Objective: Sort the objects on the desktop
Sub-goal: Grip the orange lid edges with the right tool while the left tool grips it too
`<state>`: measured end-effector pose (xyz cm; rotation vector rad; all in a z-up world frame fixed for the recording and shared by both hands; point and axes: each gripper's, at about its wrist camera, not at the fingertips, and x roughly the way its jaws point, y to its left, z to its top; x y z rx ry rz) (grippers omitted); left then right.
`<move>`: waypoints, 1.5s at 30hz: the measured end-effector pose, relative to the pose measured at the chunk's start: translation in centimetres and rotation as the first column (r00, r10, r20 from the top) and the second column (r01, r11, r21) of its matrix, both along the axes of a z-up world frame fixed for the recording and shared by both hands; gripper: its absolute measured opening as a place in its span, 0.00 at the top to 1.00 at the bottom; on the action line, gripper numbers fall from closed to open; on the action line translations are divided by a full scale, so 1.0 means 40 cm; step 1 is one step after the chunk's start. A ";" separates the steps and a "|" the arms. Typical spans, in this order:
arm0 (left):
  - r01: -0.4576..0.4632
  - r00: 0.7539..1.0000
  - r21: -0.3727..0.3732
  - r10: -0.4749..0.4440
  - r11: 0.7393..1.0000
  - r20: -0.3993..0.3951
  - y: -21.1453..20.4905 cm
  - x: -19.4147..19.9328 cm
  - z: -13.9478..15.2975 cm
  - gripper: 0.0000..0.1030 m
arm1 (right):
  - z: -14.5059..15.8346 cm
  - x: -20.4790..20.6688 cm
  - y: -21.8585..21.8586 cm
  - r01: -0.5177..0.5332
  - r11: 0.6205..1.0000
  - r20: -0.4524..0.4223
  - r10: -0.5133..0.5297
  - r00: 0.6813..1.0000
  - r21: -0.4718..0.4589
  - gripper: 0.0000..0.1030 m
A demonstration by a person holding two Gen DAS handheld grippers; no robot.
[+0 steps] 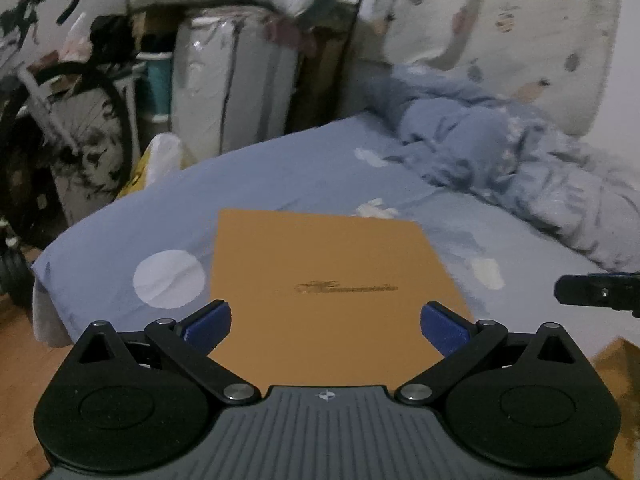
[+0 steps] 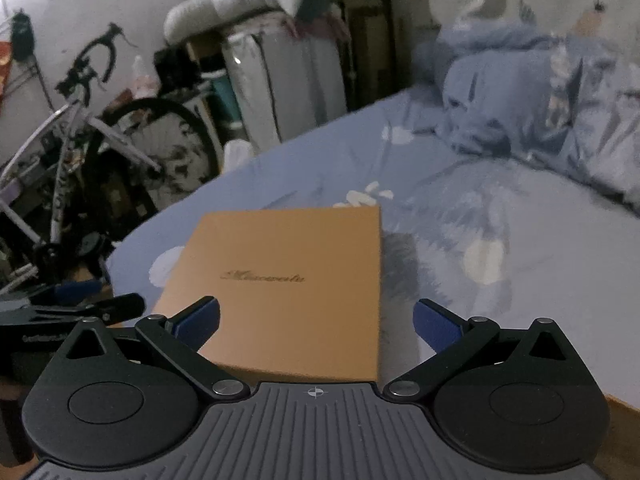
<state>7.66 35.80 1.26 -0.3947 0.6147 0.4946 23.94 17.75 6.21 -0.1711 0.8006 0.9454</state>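
A flat orange-brown box with dark script lettering lies on a blue bed sheet. My left gripper is open, its blue pads spread wide over the box's near edge, nothing between them. In the right wrist view the same box lies straight ahead; my right gripper is open too, hovering over the box's near right part. The right gripper's black tip shows at the right edge of the left wrist view. The left gripper shows low at the left of the right wrist view.
A crumpled blue duvet is piled at the far right of the bed. A bicycle stands left of the bed beside wrapped white bundles. Wooden floor shows at lower left. A patterned cushion leans at the back.
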 end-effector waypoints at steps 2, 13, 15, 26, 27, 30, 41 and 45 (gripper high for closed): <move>-0.019 1.000 -0.016 0.019 1.000 -0.008 0.032 0.010 -0.022 0.00 | -0.038 0.031 0.032 0.005 1.000 -0.025 -0.006 1.000 -0.025 0.00; -0.111 0.993 -0.108 0.104 0.988 -0.060 0.191 0.071 -0.152 0.00 | -0.248 0.130 0.171 -0.016 0.988 -0.104 0.000 0.995 -0.153 0.00; -0.120 0.991 -0.126 0.112 0.985 -0.067 0.212 0.082 -0.175 0.00 | -0.276 0.129 0.186 -0.029 0.984 -0.097 0.013 0.995 -0.173 0.00; -0.107 0.994 -0.193 0.099 0.975 -0.049 0.257 0.115 -0.240 0.00 | -0.341 0.157 0.226 -0.038 0.990 -0.160 0.016 0.987 -0.138 0.00; -0.108 0.994 -0.194 0.100 0.975 -0.049 0.260 0.116 -0.243 0.00 | -0.344 0.158 0.232 -0.046 0.990 -0.169 0.023 0.985 -0.133 0.00; -0.112 0.993 -0.194 0.103 0.975 -0.057 0.260 0.114 -0.243 0.00 | -0.347 0.161 0.240 -0.039 0.991 -0.168 0.017 0.986 -0.130 0.00; -0.126 0.989 -0.187 0.107 0.974 -0.106 0.209 0.113 -0.215 0.00 | -0.311 0.139 0.235 -0.016 0.985 -0.113 -0.004 0.994 -0.170 0.00; -0.127 0.989 -0.192 0.109 0.973 -0.100 0.185 0.106 -0.190 0.00 | -0.267 0.118 0.211 -0.002 0.983 -0.083 -0.013 0.996 -0.183 0.00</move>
